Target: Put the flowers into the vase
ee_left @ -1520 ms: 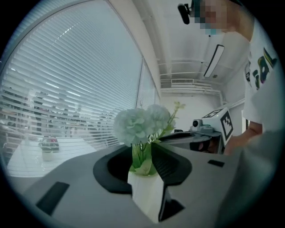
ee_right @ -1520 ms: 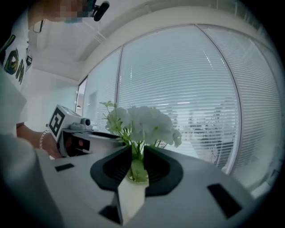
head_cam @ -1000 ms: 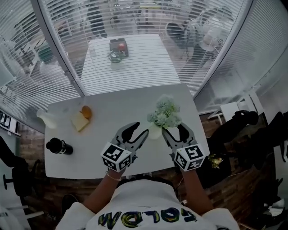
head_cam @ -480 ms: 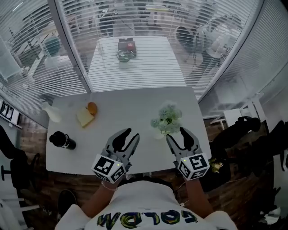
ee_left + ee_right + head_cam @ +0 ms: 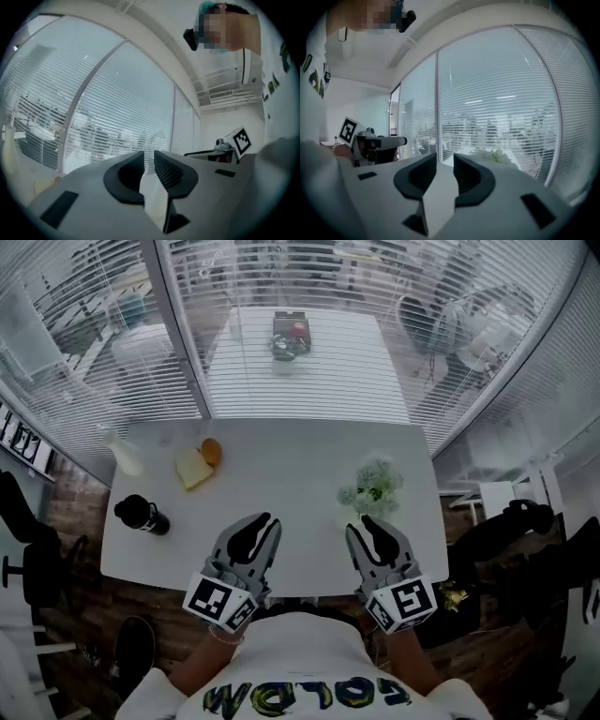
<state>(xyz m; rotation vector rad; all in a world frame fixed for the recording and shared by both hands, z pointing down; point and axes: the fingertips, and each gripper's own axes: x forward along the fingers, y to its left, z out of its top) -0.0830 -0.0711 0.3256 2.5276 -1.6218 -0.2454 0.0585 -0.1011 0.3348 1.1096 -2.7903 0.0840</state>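
A bunch of white and pale green flowers stands upright at the right side of the white table; the vase beneath the blooms is hard to make out. My right gripper is just in front of the flowers, apart from them, near the table's front edge. The blooms peek over my right gripper in its own view. My left gripper hovers near the front edge at the middle. Both pairs of jaws have just been closing; each keeps a narrow gap with nothing in it. The left gripper points level at the blinds.
At the table's left are a black bottle, a white bottle, a pale slice of bread and an orange. Glass walls with blinds rise behind the table. A second table stands beyond the glass.
Both grippers drew back from the flowers toward the table's front edge and rose a little. Their jaws narrowed from wide open to a slim gap. The flowers stayed in place.
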